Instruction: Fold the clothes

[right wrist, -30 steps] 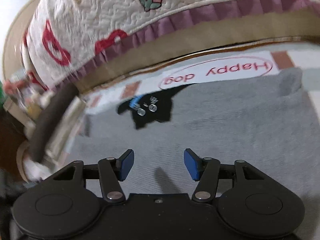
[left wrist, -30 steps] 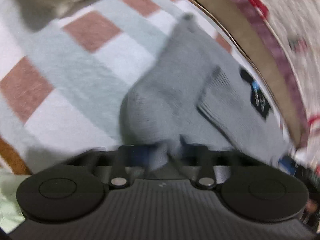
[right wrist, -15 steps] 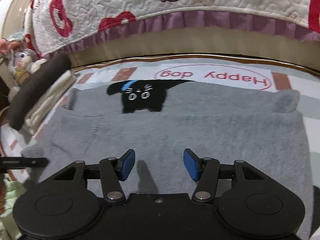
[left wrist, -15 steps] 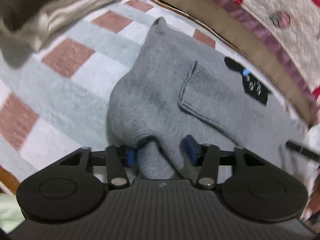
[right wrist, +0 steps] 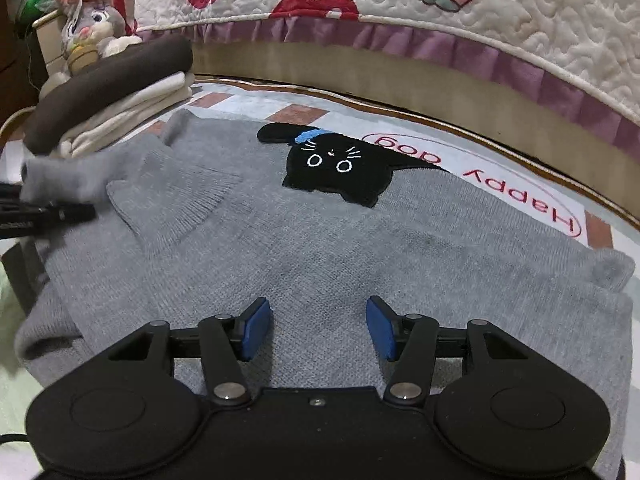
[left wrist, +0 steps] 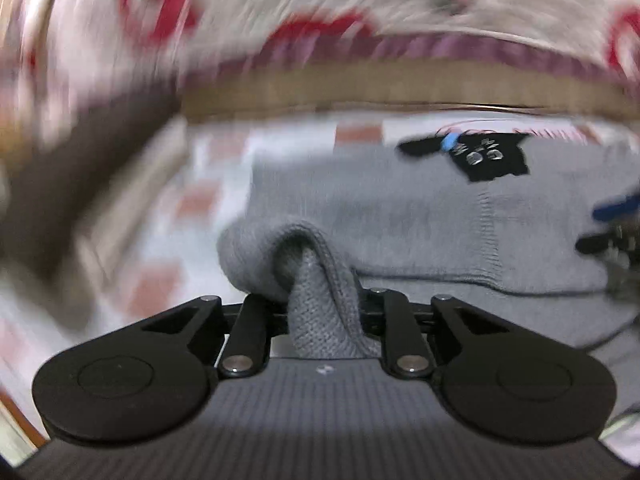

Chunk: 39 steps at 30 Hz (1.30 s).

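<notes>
Two grippers over grey sweater: left gripper clamped on a bunched fold at its edge; right gripper wide apart, empty, above its middle.

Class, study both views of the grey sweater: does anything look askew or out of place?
Yes. One edge of the grey sweater is bunched up and pinched in the left tongs, lifted off the rug. The right tongs hover open above it.
</notes>
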Each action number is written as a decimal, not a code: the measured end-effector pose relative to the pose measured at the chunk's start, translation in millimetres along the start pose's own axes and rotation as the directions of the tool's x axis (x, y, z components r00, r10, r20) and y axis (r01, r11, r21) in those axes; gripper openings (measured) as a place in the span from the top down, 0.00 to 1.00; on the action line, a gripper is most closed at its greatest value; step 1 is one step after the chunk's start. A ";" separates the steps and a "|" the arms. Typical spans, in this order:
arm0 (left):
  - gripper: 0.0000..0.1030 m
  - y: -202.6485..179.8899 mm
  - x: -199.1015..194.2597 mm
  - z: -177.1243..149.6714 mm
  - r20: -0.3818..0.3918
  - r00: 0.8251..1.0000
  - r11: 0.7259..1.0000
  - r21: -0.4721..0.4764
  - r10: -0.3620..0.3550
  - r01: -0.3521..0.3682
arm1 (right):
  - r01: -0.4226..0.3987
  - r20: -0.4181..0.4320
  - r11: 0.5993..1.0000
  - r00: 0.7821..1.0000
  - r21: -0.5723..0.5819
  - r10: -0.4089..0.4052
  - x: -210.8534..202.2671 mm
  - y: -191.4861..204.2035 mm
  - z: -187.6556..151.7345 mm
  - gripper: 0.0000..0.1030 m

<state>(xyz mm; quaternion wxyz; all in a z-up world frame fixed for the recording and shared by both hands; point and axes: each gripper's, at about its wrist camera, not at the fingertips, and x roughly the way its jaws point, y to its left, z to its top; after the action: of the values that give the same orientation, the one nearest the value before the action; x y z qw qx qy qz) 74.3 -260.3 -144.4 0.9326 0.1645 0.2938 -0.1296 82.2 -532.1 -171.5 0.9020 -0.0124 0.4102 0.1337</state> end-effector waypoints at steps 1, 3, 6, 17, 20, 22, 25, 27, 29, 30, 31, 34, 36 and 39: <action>0.86 -9.7 -7.2 5.8 0.044 0.999 0.998 0.065 0.006 -0.009 | -0.004 0.001 1.000 1.000 0.004 0.004 0.7 -1.3 -0.2 0.42; 0.87 -24.3 -18.8 17.9 0.111 0.994 0.988 0.152 -0.006 -0.011 | -0.019 0.003 0.999 1.000 0.026 0.019 3.1 -6.1 -0.9 0.40; 0.87 -36.1 -19.4 36.4 0.137 0.989 0.986 0.162 -0.060 0.038 | -0.057 0.006 0.996 0.998 0.074 0.057 5.0 -16.4 -0.8 0.38; 0.89 -115.7 -24.9 69.8 0.224 0.942 0.918 0.363 -0.251 0.158 | -0.378 0.240 0.557 0.921 0.739 0.305 8.3 -132.2 -36.1 0.37; 0.89 -146.2 -21.6 64.4 0.195 0.934 0.885 0.423 -0.300 0.196 | -0.393 0.250 0.553 0.915 0.735 0.318 10.8 -129.1 -35.7 0.34; 0.89 -152.3 -17.8 60.0 0.170 0.933 0.881 0.417 -0.316 0.223 | -0.435 0.276 0.505 0.891 0.746 0.360 9.4 -128.3 -37.9 0.31; 0.89 -154.7 -11.4 53.4 0.127 0.932 0.884 0.384 -0.338 0.269 | -0.508 0.328 0.393 0.836 0.766 0.439 8.6 -126.4 -40.8 0.22; 0.89 -147.5 -5.9 47.6 0.090 0.926 0.887 0.336 -0.366 0.318 | -0.556 0.358 0.339 0.791 0.759 0.496 10.7 -117.5 -36.9 0.19; 0.90 -140.8 -2.7 40.4 0.061 0.916 0.880 0.312 -0.395 0.359 | -0.596 0.394 0.281 0.749 0.752 0.532 14.1 -107.3 -31.8 0.18; 0.90 -137.4 -1.2 36.9 0.047 0.911 0.876 0.300 -0.410 0.379 | -0.610 0.414 0.241 0.728 0.755 0.547 17.2 -103.9 -31.2 0.18; 0.89 -136.2 -1.1 33.0 0.036 0.907 0.868 0.308 -0.419 0.389 | -0.620 0.435 0.191 0.707 0.761 0.558 21.2 -101.7 -31.8 0.18; 0.86 -133.5 -5.1 23.7 0.004 0.902 0.841 0.363 -0.431 0.400 | -0.604 0.410 0.214 0.720 0.768 0.561 26.1 -93.9 -30.5 0.16; 0.71 -130.4 -10.2 21.6 -0.025 0.899 0.815 0.410 -0.438 0.408 | -0.572 0.332 0.346 0.765 0.744 0.551 25.6 -82.6 -22.7 0.20; 0.56 -118.9 -20.7 22.0 -0.042 0.891 0.785 0.455 -0.452 0.420 | -0.552 0.263 0.543 0.813 0.633 0.520 20.0 -62.7 -7.9 0.77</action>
<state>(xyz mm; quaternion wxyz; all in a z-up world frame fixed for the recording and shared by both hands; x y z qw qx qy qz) 28.7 -374.2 -142.7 0.8225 0.2996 0.2531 -0.4118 104.7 -589.0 -197.1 0.7647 0.4492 0.3936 0.2419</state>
